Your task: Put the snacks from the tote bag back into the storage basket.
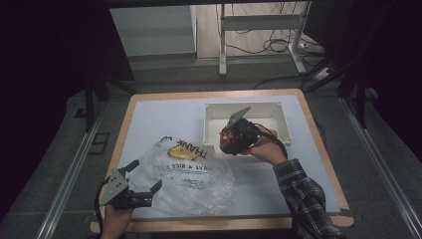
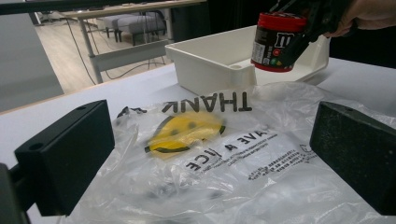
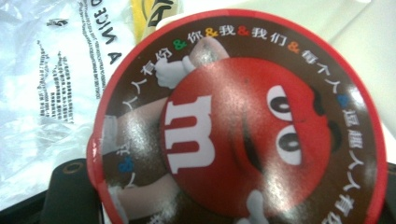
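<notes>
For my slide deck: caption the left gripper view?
Open hand-held gripper over plastic bag; M&M's jar held above white bin.

A thin, crinkled, glossy clear plastic bag point(image 1: 186, 172) lies by a smooth white plastic bin point(image 1: 278, 130) and a shiny-lidded candy tub point(image 2: 276, 41).

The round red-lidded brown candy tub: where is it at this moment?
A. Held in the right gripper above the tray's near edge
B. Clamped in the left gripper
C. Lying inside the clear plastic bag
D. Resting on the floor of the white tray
A: the round red-lidded brown candy tub sits clamped in the right gripper, raised over the near edge of the white rectangular plastic tray, while the left gripper stands open at the clear plastic bag.
</notes>
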A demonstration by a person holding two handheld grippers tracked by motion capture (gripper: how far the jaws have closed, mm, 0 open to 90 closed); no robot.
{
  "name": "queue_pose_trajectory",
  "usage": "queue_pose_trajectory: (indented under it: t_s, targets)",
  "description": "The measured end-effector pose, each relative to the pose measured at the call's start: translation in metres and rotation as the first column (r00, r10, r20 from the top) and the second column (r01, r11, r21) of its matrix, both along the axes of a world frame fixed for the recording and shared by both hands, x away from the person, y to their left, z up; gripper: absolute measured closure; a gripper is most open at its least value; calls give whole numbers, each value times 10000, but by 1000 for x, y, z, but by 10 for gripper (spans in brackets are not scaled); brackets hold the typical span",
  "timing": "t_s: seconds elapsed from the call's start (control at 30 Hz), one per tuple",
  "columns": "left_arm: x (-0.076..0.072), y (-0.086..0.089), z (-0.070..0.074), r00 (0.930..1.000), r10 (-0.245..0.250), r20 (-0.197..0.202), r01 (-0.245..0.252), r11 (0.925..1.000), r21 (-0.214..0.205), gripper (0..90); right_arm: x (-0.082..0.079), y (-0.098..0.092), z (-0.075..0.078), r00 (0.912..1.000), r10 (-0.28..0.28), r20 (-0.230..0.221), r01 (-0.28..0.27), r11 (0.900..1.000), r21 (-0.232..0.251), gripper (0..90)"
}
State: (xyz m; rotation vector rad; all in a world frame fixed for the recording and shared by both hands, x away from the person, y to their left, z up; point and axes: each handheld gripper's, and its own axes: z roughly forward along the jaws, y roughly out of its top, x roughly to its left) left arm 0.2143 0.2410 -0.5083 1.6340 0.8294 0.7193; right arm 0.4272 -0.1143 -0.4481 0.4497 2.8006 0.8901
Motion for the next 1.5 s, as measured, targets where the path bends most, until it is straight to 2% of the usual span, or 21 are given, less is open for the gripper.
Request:
queue_pose_trajectory:
  t_s: [0.5, 0.83, 1.1, 1.5]
  targets:
    - [0, 4, 1, 9996, 291, 40, -290, 9992, -288, 0, 22, 8, -8, 9995, 308, 82, -307, 9995, -109, 259]
    - [0, 4, 0, 9995, 301, 32, -300, 9992, -273, 0, 33, 13, -21, 9988, 485, 75, -483, 9985, -267, 259]
    - [0, 3, 0, 9996, 295, 21, -294, 9992, -269, 0, 49, 21, -31, 9981, 614, -19, -614, 9976, -326, 259]
    - [-1, 4, 1, 9995, 319, 42, -318, 9991, -284, 0, 62, 29, -39, 9966, 817, -69, -819, 9958, -410, 258]
